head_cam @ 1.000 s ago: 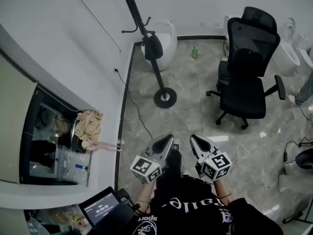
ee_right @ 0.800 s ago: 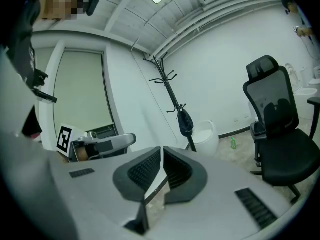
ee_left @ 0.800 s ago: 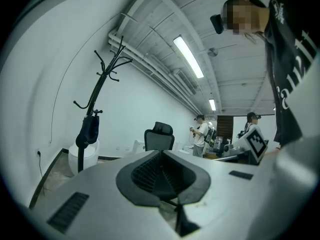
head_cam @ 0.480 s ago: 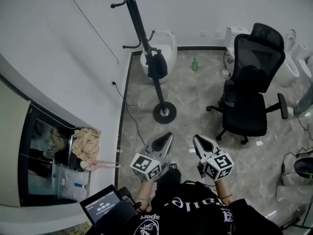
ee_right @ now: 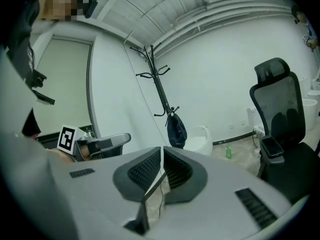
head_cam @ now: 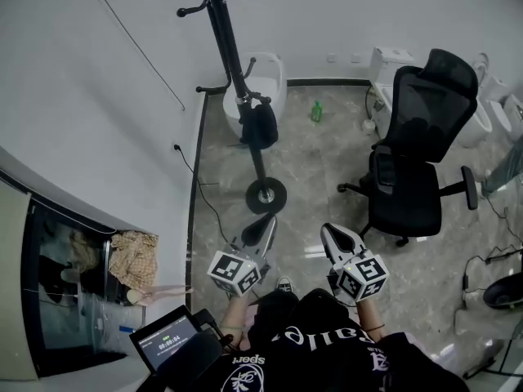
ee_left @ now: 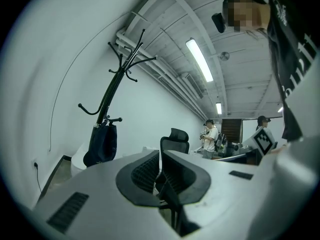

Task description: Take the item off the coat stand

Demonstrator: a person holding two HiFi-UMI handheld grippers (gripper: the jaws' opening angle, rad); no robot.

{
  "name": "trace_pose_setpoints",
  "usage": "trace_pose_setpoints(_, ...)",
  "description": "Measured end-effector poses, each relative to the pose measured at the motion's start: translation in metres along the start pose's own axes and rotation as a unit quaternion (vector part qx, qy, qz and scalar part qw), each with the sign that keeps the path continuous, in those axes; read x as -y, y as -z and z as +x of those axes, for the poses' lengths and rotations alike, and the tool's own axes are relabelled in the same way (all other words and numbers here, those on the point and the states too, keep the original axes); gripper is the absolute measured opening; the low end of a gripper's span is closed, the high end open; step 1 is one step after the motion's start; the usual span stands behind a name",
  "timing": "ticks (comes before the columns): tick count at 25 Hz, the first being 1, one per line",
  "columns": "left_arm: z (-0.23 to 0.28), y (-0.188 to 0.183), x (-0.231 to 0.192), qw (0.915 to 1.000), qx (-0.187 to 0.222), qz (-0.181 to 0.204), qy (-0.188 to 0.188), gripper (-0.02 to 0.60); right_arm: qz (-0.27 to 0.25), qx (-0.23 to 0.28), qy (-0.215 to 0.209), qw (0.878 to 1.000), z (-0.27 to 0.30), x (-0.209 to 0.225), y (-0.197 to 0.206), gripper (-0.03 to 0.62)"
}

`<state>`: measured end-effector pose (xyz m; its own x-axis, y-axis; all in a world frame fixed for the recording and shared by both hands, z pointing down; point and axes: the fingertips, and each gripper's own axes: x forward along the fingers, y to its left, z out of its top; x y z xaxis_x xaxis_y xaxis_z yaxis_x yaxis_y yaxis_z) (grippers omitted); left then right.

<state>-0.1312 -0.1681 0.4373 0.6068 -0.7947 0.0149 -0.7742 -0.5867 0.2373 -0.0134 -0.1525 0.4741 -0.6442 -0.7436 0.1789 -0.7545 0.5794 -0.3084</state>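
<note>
Office-like workroom; swivel chair [head_cam: 413, 166], coat stand [head_cam: 231, 55], ceiling strip lights [ee_left: 199, 60].

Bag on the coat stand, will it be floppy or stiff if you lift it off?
Probably floppy: the bag sags like soft cloth. It looks fairly light, since the thin stand is upright under it. It may swing when unhooked, as it hangs freely.

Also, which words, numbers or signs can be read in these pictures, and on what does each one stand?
"Sport": white print, upside down in the head view, on the person's black shirt.
Larger white letters on that shirt: creased, not surely readable.
Digits on the small screen: too small to read.
Label on the green bottle: too small.
Marker cubes on the left gripper and right gripper: square patterns, no letters.
</note>
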Motion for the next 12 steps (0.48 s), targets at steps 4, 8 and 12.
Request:
trace_pose_setpoints(4,0.018,0.006,-0.018,0.9998,-0.012,-0.014,0.002,0.005,0.001,-0.009,0.009,1.0,0.015,0.009,0.002,0.018)
trace_pose_setpoints(8,0.04,0.012,-0.027,0.9996,-0.023,-0.018,0.004,0.006,0.007,-0.019,0.015,1.0,0.028,0.029,0.002,0.018)
trace_pose_setpoints(12,0.061,0.027,-0.044,0.9994,-0.027,-0.022,-0.005,0.006,0.009,-0.027,0.0,1.0,0.052,0.05,-0.003,0.018)
